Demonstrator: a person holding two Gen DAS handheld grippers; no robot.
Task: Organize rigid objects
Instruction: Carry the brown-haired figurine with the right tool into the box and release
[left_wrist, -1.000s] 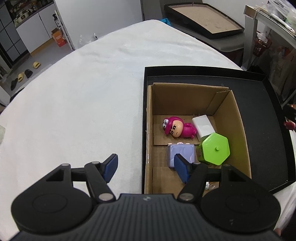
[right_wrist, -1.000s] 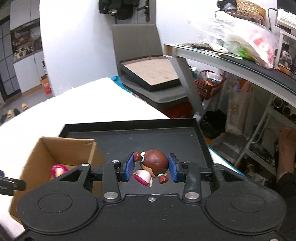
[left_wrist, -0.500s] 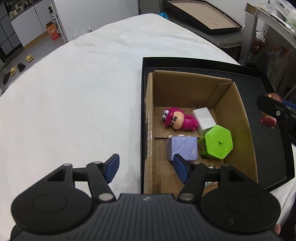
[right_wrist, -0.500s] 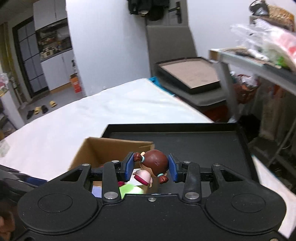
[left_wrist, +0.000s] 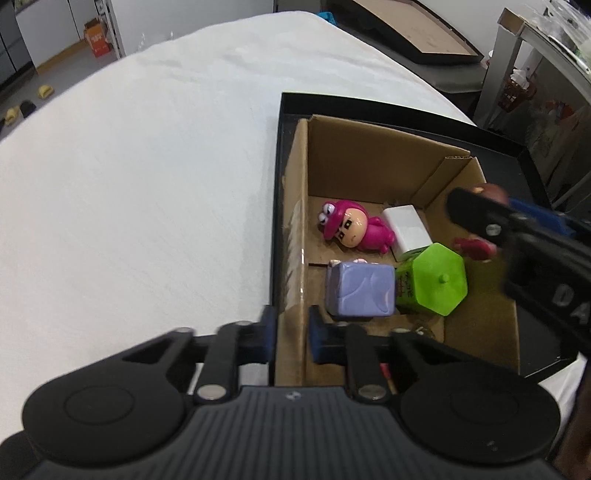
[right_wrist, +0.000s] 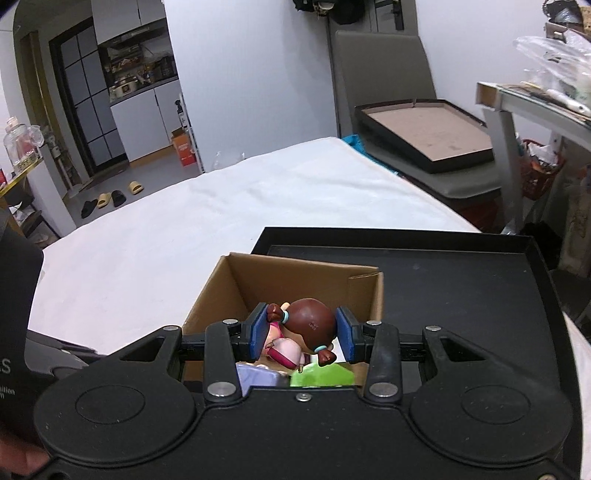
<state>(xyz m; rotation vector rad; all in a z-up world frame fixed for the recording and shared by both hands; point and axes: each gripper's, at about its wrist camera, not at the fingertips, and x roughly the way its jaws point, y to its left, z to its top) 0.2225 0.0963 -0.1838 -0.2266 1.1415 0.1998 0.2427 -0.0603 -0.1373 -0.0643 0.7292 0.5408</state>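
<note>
My right tool (right_wrist: 300, 338) is clamped on the brown-haired doll (right_wrist: 308, 325) above the cardboard box (left_wrist: 373, 147), whose left wall my left tool (left_wrist: 290, 334) has just pinched.

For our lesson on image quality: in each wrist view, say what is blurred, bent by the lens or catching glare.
Left wrist view: the right gripper and its brown-haired doll are smeared by motion blur; the cardboard box stays fairly sharp; the white table edge bows from fisheye distortion. Right wrist view: the doll is sharp with a soft sheen, and the room's walls curve.
</note>
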